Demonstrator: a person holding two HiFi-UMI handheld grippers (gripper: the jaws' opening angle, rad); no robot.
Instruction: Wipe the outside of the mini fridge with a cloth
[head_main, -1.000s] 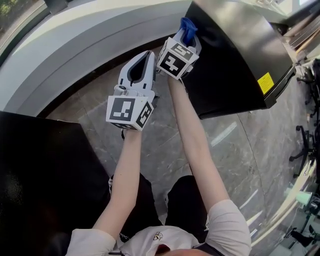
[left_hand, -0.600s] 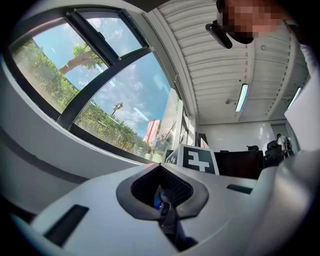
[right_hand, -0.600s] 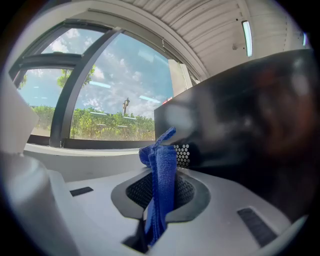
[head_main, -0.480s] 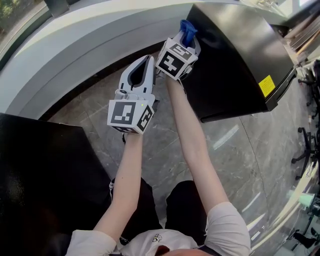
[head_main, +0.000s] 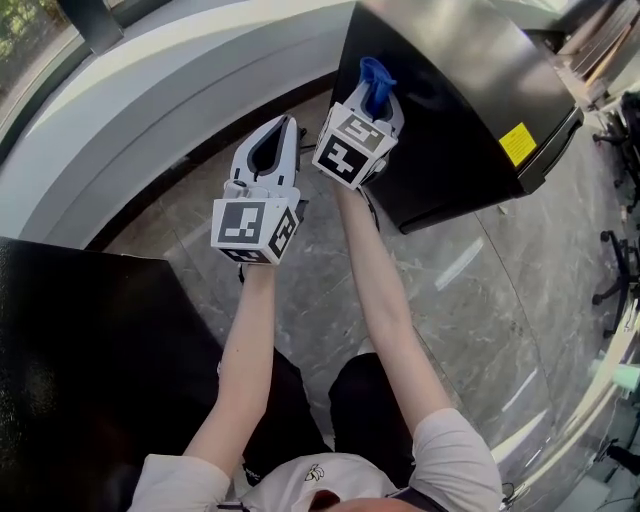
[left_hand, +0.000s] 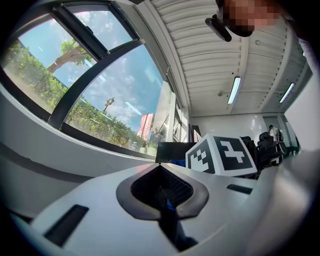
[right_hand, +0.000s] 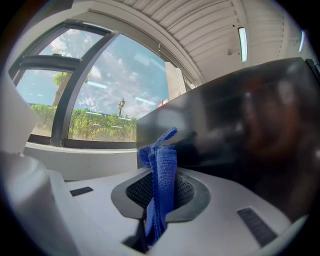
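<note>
The black mini fridge (head_main: 470, 110) stands on the floor at the upper right of the head view; its dark glossy side (right_hand: 240, 125) fills the right of the right gripper view. My right gripper (head_main: 372, 88) is shut on a folded blue cloth (head_main: 376, 72) that sticks up from its jaws against the fridge's near side. The cloth (right_hand: 160, 185) hangs pinched between the jaws. My left gripper (head_main: 272, 135) hovers to the left of the fridge, shut with nothing in it, apart from the fridge.
A curved white window ledge (head_main: 170, 90) runs along the back under large windows (left_hand: 90, 100). A black surface (head_main: 90, 370) lies at the lower left. Grey marble floor (head_main: 460, 300) spreads below the fridge. A yellow label (head_main: 517, 143) sits on the fridge's right face.
The view has shifted a little, so the fridge and both grippers sit slightly further left and up. The right gripper keeps the cloth against the fridge side. The left gripper holds its place beside it.
</note>
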